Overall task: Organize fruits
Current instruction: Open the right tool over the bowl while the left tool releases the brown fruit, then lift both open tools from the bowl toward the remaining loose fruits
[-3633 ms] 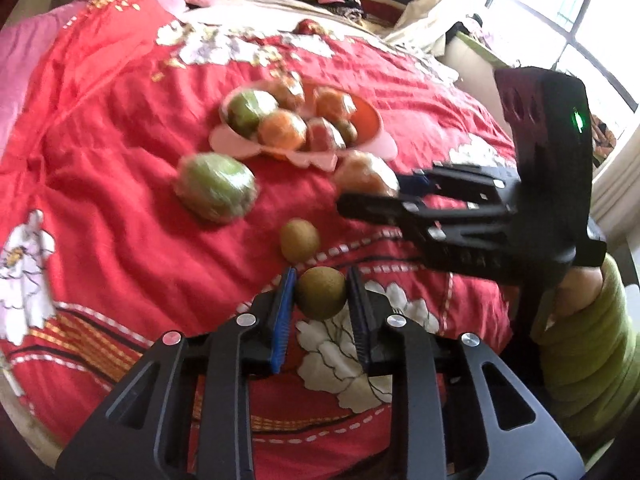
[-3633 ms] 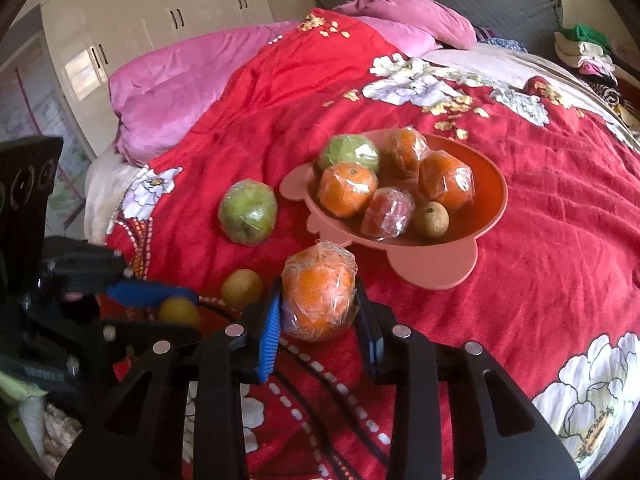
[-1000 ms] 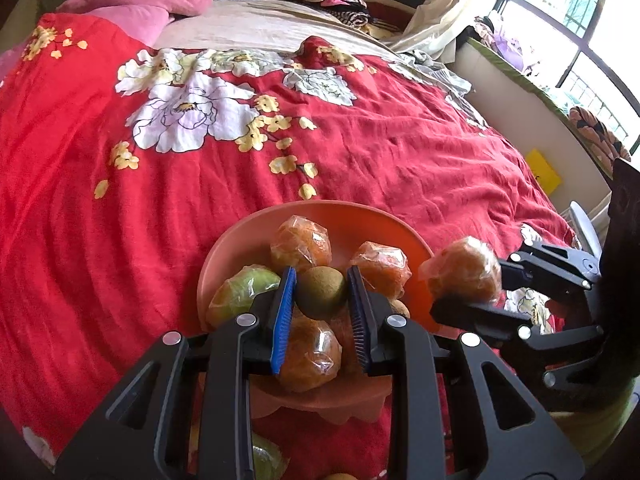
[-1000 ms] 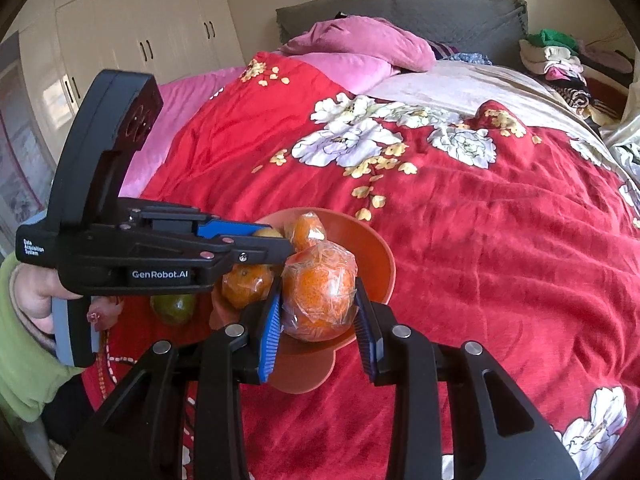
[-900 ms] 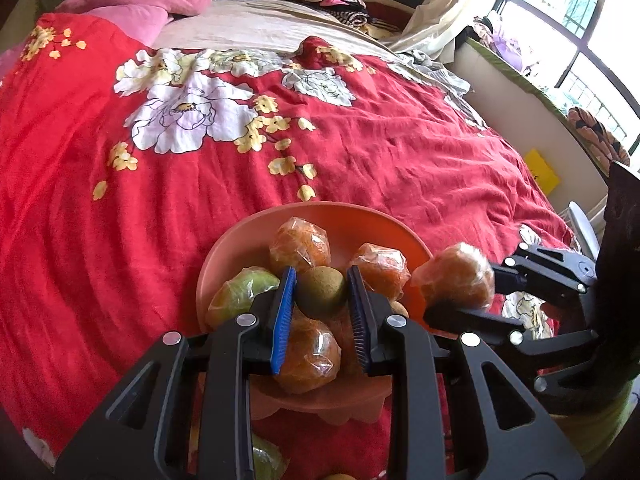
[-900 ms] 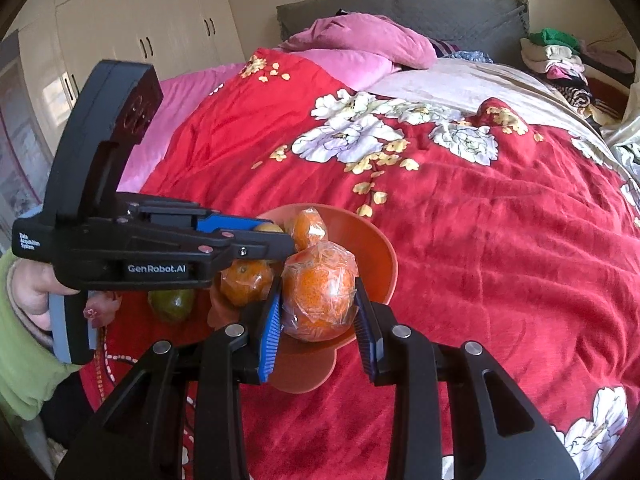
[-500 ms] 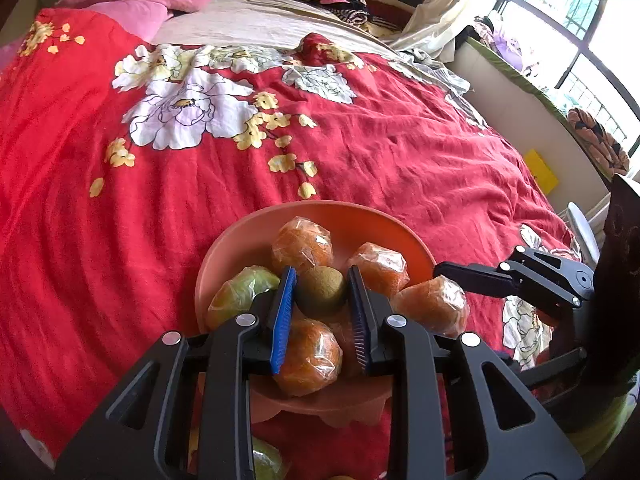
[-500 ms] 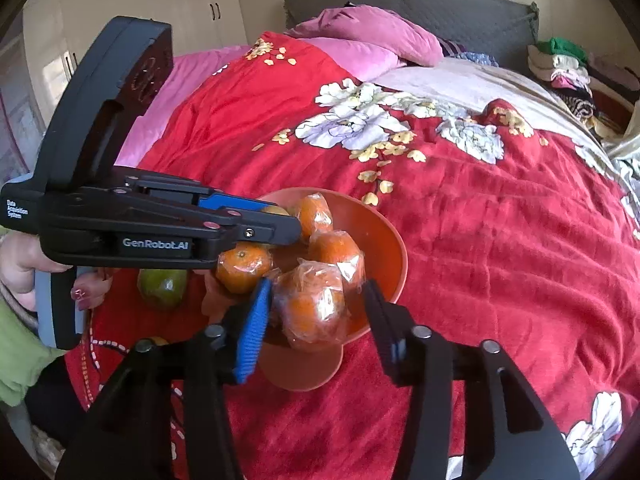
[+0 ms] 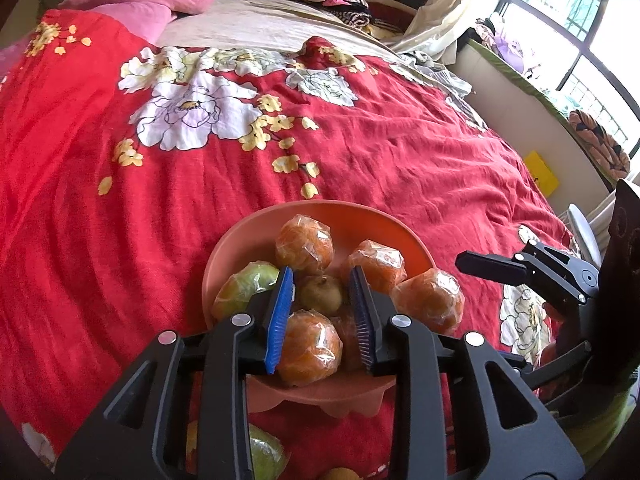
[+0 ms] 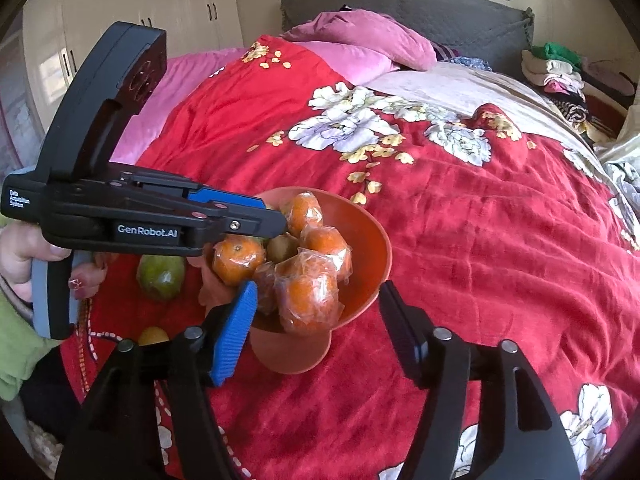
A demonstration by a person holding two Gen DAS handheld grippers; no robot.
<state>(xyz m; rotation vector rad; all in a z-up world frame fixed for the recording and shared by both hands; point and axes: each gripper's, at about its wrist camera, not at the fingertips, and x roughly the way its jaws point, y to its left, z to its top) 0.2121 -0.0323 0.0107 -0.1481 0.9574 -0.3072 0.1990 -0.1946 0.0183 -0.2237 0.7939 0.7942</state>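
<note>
An orange bowl [image 9: 248, 240] [image 10: 372, 248] on the red bedspread holds several wrapped oranges, a wrapped green fruit [image 9: 244, 286] and a brown kiwi [image 9: 322, 294] [image 10: 282, 248]. My left gripper [image 9: 320, 320] is open over the bowl; the kiwi lies loose between its jaws among the fruit. My right gripper [image 10: 316, 320] is wide open and empty, just short of the bowl, with a wrapped orange [image 10: 308, 294] resting in the bowl in front of it.
A wrapped green fruit [image 10: 160, 274] and a small yellow-brown fruit [image 10: 152, 336] lie on the bedspread beside the bowl. Pink pillows [image 10: 360, 44] and folded clothes [image 10: 554, 64] sit at the bed's far end. A window [image 9: 580, 20] is on the right.
My right gripper opened, left its wrapped orange in the bowl and drew back. My left gripper opened and let the kiwi go into the bowl.
</note>
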